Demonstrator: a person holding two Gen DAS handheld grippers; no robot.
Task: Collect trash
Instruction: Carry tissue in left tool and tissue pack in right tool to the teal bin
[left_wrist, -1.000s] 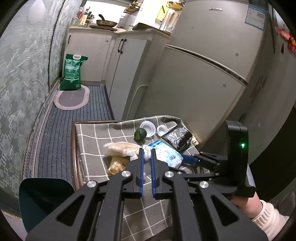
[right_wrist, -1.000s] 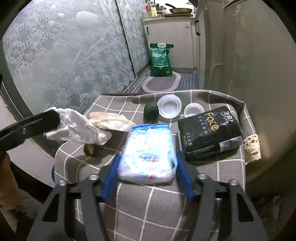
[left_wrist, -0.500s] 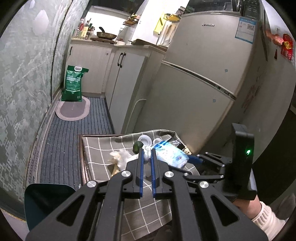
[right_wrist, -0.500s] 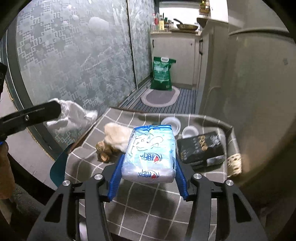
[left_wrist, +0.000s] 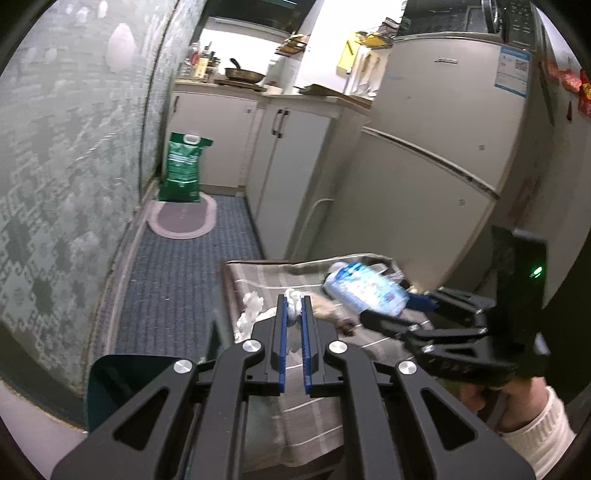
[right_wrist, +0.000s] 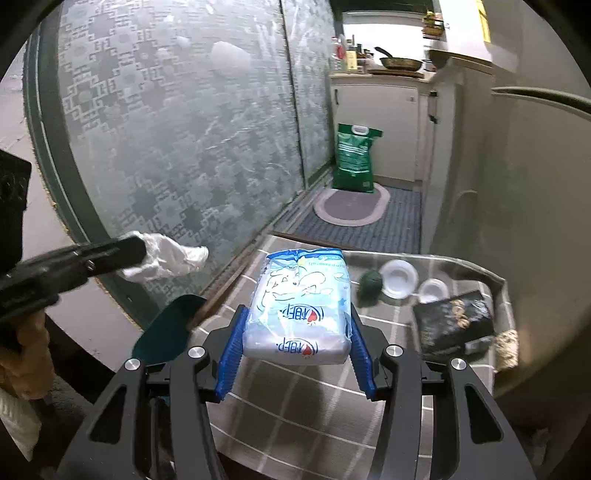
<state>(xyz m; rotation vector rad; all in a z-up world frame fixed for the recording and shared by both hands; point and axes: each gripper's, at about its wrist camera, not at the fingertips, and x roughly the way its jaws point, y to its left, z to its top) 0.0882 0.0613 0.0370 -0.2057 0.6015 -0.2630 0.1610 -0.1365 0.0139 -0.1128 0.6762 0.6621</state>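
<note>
My left gripper (left_wrist: 293, 303) is shut on a crumpled white tissue (left_wrist: 255, 308) and holds it in the air beyond the table's left edge; the tissue also shows in the right wrist view (right_wrist: 168, 256). My right gripper (right_wrist: 295, 332) is shut on a blue and white tissue pack (right_wrist: 301, 306), lifted above the checked tablecloth (right_wrist: 295, 406). The pack also shows in the left wrist view (left_wrist: 365, 290). A dark teal bin (left_wrist: 129, 387) stands on the floor by the table's left side, its rim also in the right wrist view (right_wrist: 166, 332).
On the table lie a green avocado (right_wrist: 369, 288), two white lids (right_wrist: 399, 278), a black snack bag (right_wrist: 454, 321) and some food scraps (left_wrist: 332, 314). A fridge (left_wrist: 443, 166) stands behind the table. A frosted glass wall (right_wrist: 184, 129) runs along the left. A green sack (left_wrist: 183, 166) stands far off.
Both grippers have risen and pulled back from the table with their loads. The left gripper with the tissue has swung left, off the table's edge toward the bin.
</note>
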